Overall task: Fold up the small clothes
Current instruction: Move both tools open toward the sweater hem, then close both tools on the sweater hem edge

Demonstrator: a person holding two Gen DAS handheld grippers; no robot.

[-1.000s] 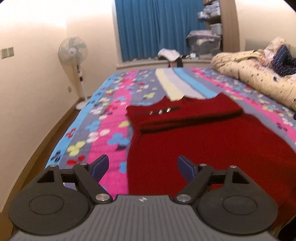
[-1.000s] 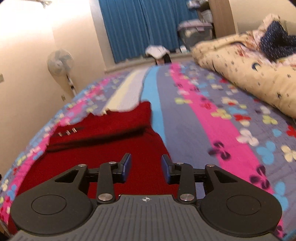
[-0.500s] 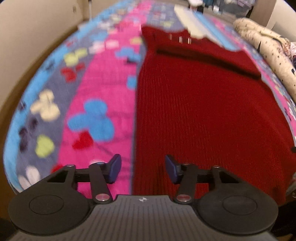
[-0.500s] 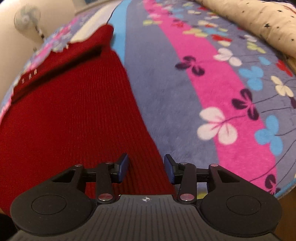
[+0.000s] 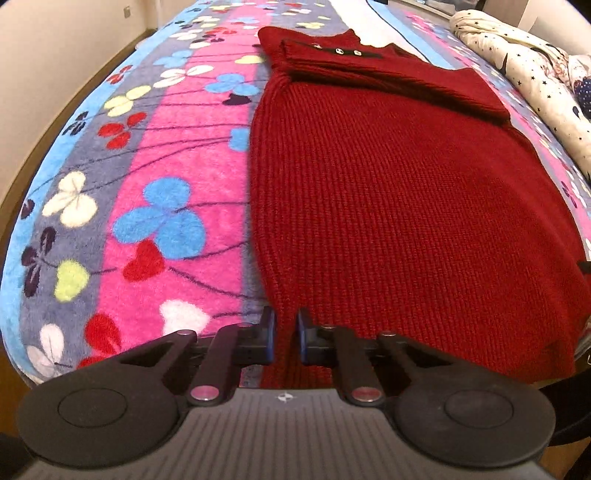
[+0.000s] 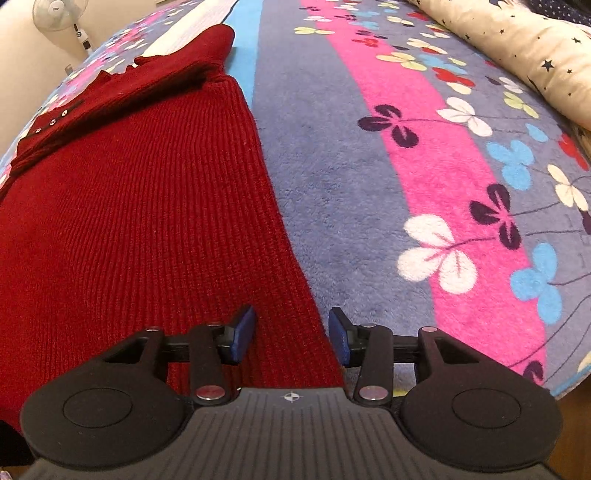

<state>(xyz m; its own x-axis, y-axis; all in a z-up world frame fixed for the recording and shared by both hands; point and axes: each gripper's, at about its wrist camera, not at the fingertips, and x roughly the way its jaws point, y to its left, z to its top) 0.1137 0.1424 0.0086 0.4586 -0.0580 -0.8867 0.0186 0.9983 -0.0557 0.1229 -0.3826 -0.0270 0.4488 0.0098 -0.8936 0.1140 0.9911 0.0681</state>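
Observation:
A dark red knitted sweater [image 5: 399, 177] lies flat on the bed, its far part folded over with small metal buttons [image 5: 338, 50] on top. My left gripper [image 5: 284, 338] is at the sweater's near left corner, its blue pads shut on the hem edge. In the right wrist view the sweater [image 6: 140, 206] fills the left half. My right gripper [image 6: 291, 334] is open, its jaws on either side of the near right corner of the hem.
The bed is covered by a striped fleece blanket [image 6: 424, 155] with clover flowers. A cream star-print quilt [image 6: 517, 44] is bunched along the right side. A standing fan [image 6: 59, 11] is by the wall at far left. The bed's near edge runs just under both grippers.
Both grippers dropped down to the sweater's near hem. The left jaws closed from wide open onto the left corner. The right jaws opened a little around the right corner.

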